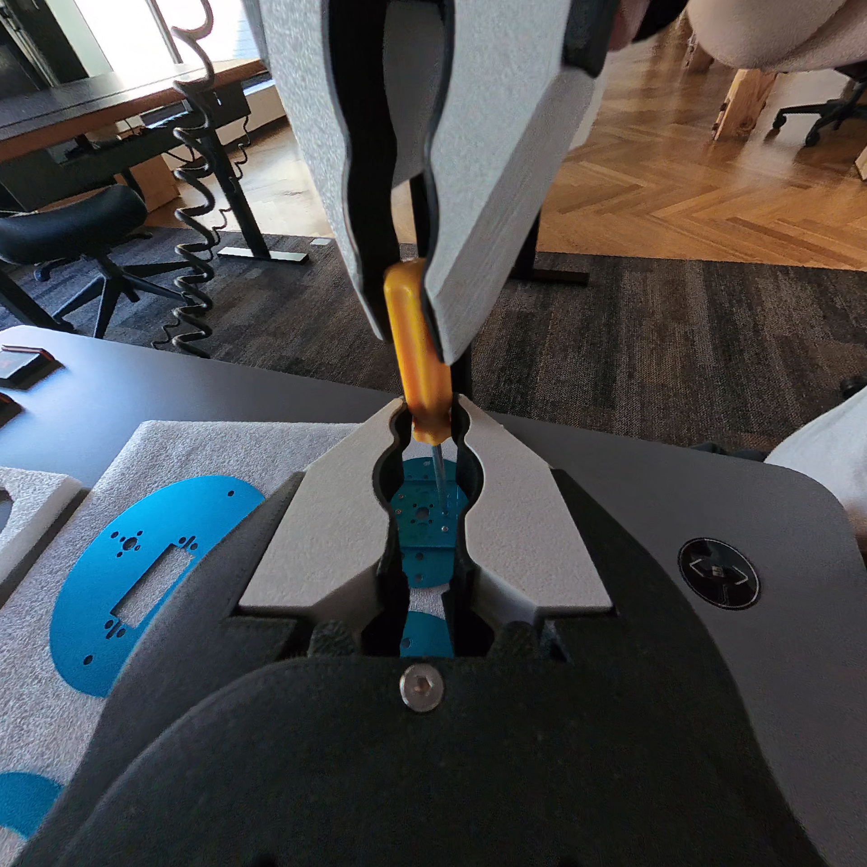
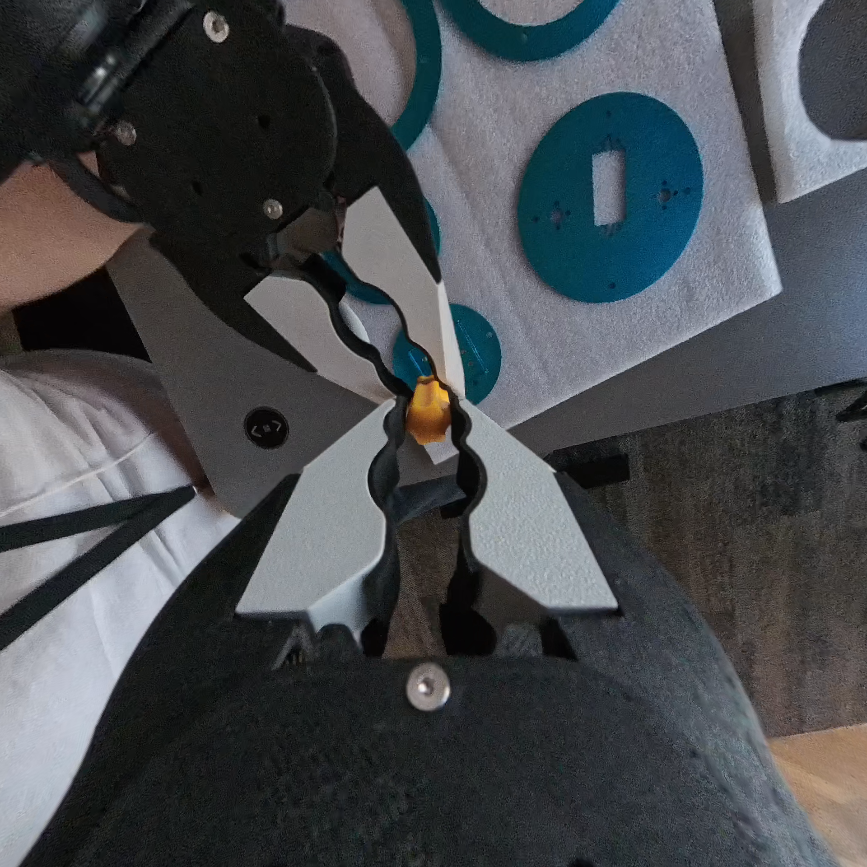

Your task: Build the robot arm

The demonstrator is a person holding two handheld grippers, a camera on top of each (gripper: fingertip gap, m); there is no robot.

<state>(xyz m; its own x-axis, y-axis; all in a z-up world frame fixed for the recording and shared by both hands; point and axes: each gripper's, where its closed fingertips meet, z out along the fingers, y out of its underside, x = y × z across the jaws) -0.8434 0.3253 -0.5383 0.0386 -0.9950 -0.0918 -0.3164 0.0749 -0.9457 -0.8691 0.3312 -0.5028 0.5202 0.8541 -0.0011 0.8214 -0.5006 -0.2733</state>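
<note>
A yellow-handled screwdriver [image 1: 420, 375] stands nearly upright, its thin shaft pointing down at a small round blue plate [image 1: 424, 511] with several holes. My left gripper [image 1: 430, 413] is shut on the lower end of the handle, just above the shaft. My right gripper [image 1: 415, 342] comes down from above and is shut on the upper handle. In the right wrist view, my right gripper [image 2: 427, 413] clamps the handle top [image 2: 424, 417]. The left gripper [image 2: 424, 382] reaches in from the upper left over the small blue plate [image 2: 478, 356].
A white foam mat [image 1: 211, 450] lies on the grey table [image 1: 657, 516] and carries a large blue oval plate [image 1: 140, 577] with a rectangular cutout, plus blue rings [image 2: 530, 42]. Black boxes [image 1: 28, 366] sit far left. A coiled cable [image 1: 192, 211] hangs beyond the table edge. Across from one pair of fingers to the other is roughly 4 centimeters.
</note>
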